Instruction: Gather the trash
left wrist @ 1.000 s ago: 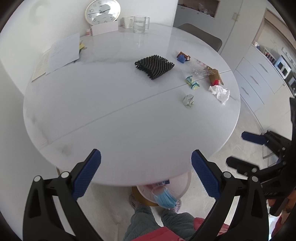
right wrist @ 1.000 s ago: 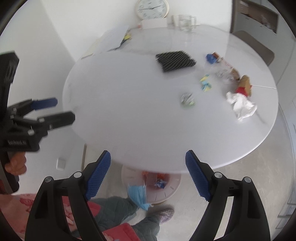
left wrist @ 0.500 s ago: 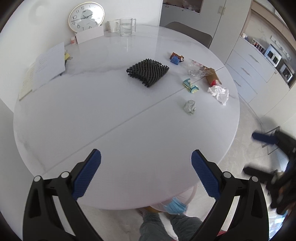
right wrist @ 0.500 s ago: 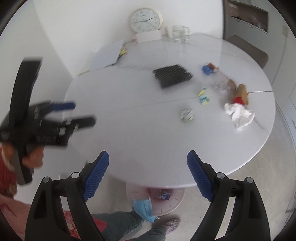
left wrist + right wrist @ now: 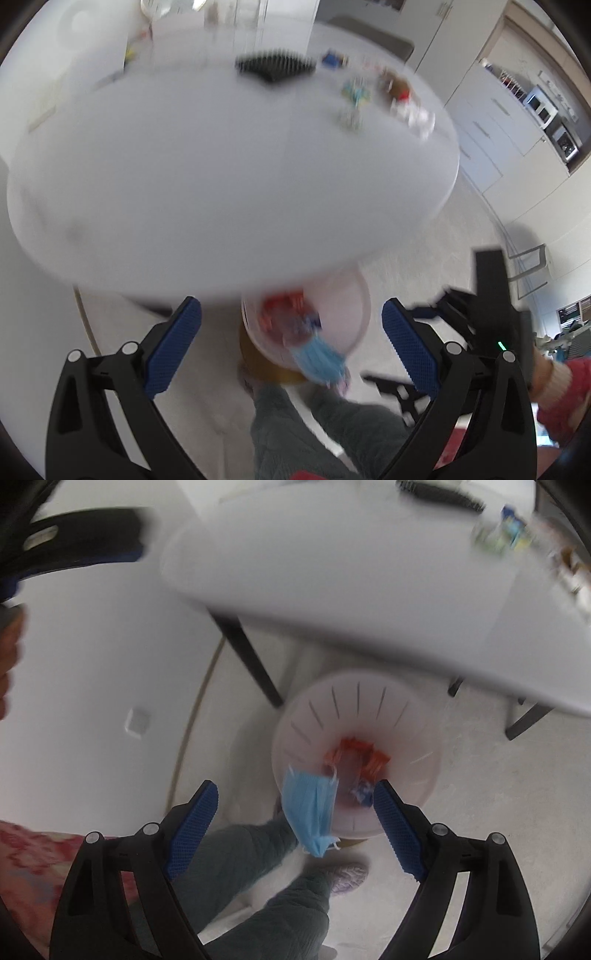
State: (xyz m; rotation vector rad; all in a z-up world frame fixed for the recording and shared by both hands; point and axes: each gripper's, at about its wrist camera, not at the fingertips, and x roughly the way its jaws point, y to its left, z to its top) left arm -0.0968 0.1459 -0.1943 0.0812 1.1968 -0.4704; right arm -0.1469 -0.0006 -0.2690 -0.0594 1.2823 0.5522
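Note:
A white trash bin (image 5: 417,716) stands on the floor under the round white table (image 5: 221,177); red and blue wrappers lie in it and a blue face mask (image 5: 310,808) hangs over its near rim. The bin also shows in the left wrist view (image 5: 351,295), with the mask (image 5: 319,360). Several scraps of trash (image 5: 354,107) lie blurred at the table's far right, with a white tissue (image 5: 417,114). My left gripper (image 5: 291,347) is open and empty above the floor. My right gripper (image 5: 295,827) is open and empty above the bin's near rim.
A black ridged mat (image 5: 275,66) lies at the back of the table. Dark table legs (image 5: 251,657) stand by the bin. The person's legs (image 5: 258,878) and a slipper (image 5: 349,875) are below. White cabinets (image 5: 491,122) stand on the right.
Both grippers have dropped and tilted down from above the table to below its near edge. The right one now looks into the bin. Both views are motion-blurred.

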